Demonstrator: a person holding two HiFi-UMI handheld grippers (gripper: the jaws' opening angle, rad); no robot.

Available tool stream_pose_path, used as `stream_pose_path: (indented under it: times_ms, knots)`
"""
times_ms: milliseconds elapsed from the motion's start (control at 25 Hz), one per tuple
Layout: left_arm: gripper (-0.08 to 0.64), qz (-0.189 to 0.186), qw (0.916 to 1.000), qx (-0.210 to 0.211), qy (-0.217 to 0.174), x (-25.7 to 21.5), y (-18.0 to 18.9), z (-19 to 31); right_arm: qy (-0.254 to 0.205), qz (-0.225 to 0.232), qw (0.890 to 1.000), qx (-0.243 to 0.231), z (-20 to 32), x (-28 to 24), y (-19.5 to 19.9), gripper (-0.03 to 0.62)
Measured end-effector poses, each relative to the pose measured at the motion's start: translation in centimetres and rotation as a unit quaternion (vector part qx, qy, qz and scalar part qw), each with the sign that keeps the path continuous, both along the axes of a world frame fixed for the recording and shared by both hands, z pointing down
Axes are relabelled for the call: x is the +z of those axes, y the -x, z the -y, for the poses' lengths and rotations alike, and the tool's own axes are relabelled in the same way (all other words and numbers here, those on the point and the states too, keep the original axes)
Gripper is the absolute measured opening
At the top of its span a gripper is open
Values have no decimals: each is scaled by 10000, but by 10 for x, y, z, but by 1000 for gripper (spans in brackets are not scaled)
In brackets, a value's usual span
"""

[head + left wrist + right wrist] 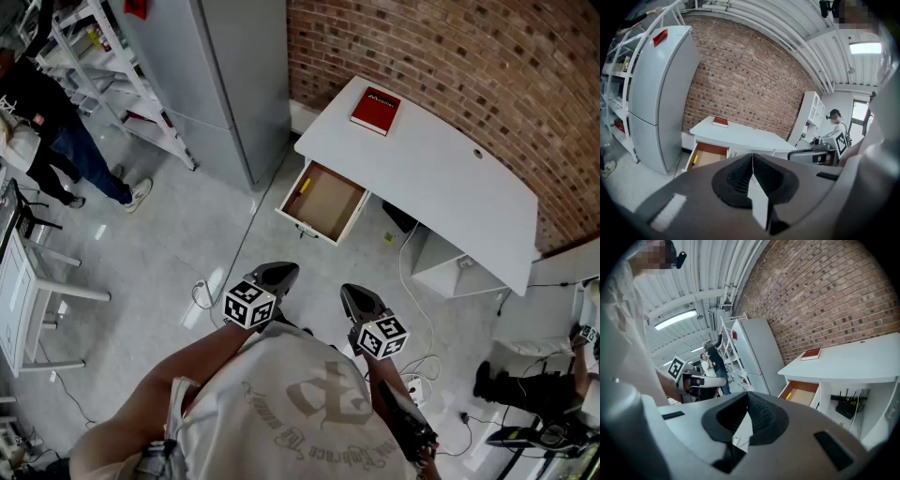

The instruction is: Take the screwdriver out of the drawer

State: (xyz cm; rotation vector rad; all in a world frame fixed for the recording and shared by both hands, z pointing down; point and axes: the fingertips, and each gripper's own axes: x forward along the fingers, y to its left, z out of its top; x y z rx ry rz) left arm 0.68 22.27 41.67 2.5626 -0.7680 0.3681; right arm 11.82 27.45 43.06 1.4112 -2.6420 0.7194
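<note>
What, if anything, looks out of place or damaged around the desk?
Nothing stands out. The drawer hangs open under the white desk, with the yellow-handled screwdriver lying along one side inside it, and the red book lies flat on top. Nothing looks spilled or broken.

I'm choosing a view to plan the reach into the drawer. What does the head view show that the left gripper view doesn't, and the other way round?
Only the head view: the open drawer's whole floor from above, and cables lying on the room's floor. Only the left gripper view: the left gripper's jaws, closed together with nothing between them, and a tall white cabinet beyond the desk. Both: the white desk, the red book, the grey fridge and the yellow screwdriver handle at the drawer's left side.
</note>
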Motion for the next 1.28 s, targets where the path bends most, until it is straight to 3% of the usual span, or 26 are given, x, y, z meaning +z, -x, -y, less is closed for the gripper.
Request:
stream_pose_path:
  times_ms: [800,1040,1280]
  knots:
    - [9,126,9998,-176,-17,2,23,-10,162,70,9998,38,-9,10,13,6]
    - [9,186,9996,-226,3,3,27,-12,164,-234,9992,-284,-8,14,16,6]
    - [9,159,9993,-352,21,1,32,-13,199,-255,9988,-373,-7,14,14,6]
